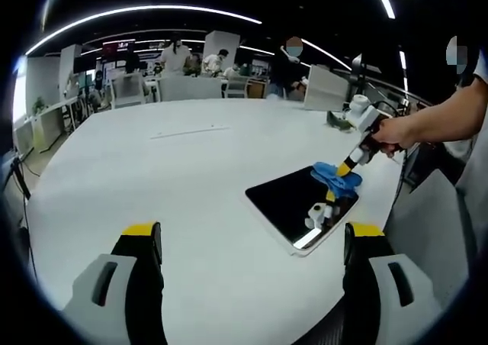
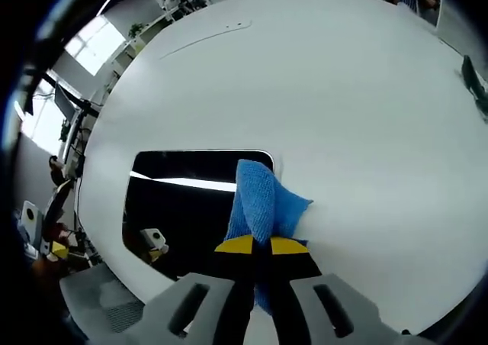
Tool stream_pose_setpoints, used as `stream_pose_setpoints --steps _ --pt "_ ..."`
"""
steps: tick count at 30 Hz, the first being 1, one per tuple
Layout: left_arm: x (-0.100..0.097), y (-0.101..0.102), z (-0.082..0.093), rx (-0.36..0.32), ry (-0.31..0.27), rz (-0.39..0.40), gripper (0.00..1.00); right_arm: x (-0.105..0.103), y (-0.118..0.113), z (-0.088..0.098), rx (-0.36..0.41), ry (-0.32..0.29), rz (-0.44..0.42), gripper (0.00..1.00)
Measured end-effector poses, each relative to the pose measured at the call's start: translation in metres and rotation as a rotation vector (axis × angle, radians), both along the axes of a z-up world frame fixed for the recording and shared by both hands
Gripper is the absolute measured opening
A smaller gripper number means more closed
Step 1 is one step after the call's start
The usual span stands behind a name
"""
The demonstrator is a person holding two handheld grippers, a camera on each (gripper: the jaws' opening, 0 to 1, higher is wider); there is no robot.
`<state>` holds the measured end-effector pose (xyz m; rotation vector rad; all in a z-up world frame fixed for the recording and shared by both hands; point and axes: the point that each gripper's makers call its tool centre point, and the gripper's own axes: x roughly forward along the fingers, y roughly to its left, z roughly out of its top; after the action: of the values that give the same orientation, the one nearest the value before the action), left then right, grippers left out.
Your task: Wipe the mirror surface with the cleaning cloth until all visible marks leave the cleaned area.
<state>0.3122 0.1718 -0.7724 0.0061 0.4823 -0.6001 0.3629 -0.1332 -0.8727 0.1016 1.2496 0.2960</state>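
The wiping step is under way. The right claw (image 2: pixel 258 245) is clenched on a bright blue microfibre cleaning cloth (image 2: pixel 263 198), whose bunched free end spills forward past the yellow-tipped jaws and rests on the near corner of a dark, glossy rectangular mirror with a pale rim (image 2: pixel 179 207). Most of the mirror lies ahead and to the left of this claw, flat on the wide white round tabletop (image 2: pixel 328 85); part of the cloth hangs over the mirror's edge onto the tabletop to the claw's right.

In the left gripper view, the right claw (image 1: pixel 352 162) comes in from the right with the cloth (image 1: pixel 334 174) pressed at the far corner of the mirror (image 1: pixel 293 201), held by a person's hand (image 1: pixel 393 133). The left claw (image 1: pixel 253 242) is released, jaws wide apart and holding nothing, hovering over the tabletop (image 1: pixel 152 169) with the mirror ahead and to its right.

The mirror's surface shows reflections; whether marks remain I cannot tell. By my judgement, the next move calls for dragging the cloth across the glass away from the corner, keeping it flat against the surface and the mirror in sight.

No containers show here.
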Motion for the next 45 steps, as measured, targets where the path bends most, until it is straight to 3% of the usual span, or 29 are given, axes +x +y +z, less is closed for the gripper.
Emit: stream_pose_setpoints --steps 18,33,45 --pt "-0.001 -0.004 -0.002 0.005 0.007 -0.025 0.99 -0.029 0.004 0.004 0.012 0.007 -0.020 0.00" --pt "-0.002 -0.001 -0.004 -0.004 0.007 -0.013 0.99 -0.045 0.014 0.004 -0.042 0.012 0.041 0.00" --pt "-0.007 0.003 -0.005 -0.016 0.004 -0.004 0.98 -0.054 0.010 0.004 -0.003 0.018 -0.071 0.00"
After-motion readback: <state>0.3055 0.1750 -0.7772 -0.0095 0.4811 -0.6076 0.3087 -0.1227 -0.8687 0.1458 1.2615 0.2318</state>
